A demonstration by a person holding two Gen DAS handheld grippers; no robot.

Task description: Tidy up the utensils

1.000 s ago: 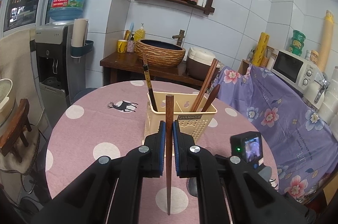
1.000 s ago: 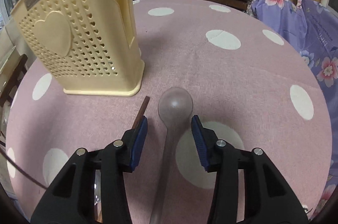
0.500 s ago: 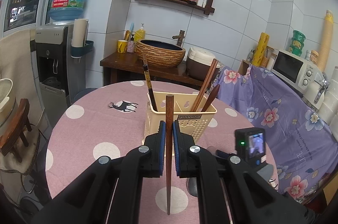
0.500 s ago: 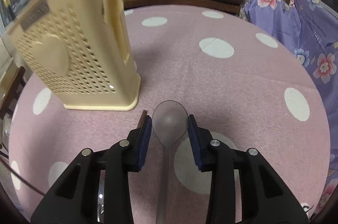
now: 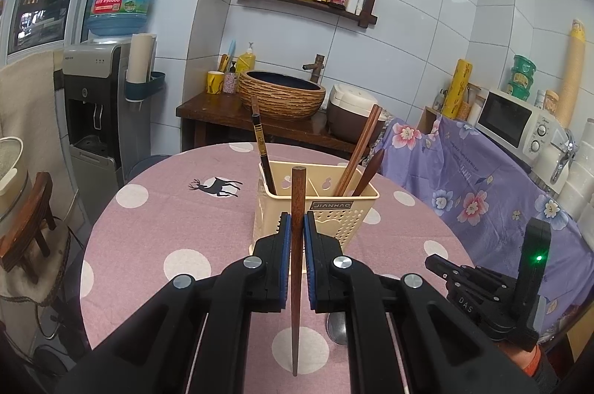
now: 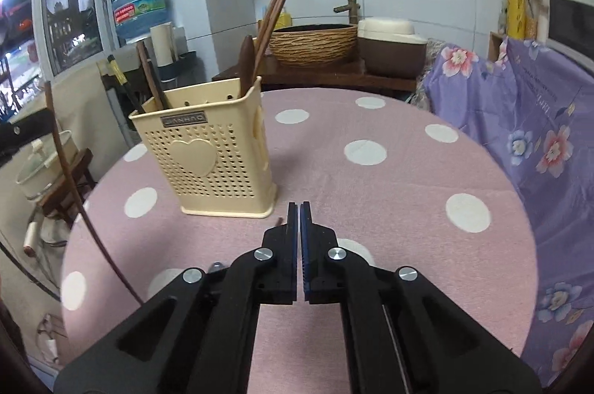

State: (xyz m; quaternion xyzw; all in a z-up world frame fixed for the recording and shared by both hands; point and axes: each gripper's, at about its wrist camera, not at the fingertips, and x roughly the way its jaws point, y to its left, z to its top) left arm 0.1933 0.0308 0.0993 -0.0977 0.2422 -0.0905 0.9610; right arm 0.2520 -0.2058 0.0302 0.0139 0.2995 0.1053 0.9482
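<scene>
chopstick point(image 5: 296, 245) clamped upright in left gripper point(image 5: 297, 234) jaws, just before caddy point(image 5: 319, 208) mid-desk. right gripper point(image 6: 299, 219) jaws shut, apparently empty. lower tip-first into an open slot, w/o tipping the caddy.

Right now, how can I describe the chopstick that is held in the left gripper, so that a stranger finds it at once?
Find the round table with the pink dotted cloth, then the cream utensil basket on it. Just in front of the basket, the left gripper holds one dark brown chopstick upright between blue pads. Unlike the chopsticks leaning in the basket, it is outside it, with its tip pointing down.
</scene>
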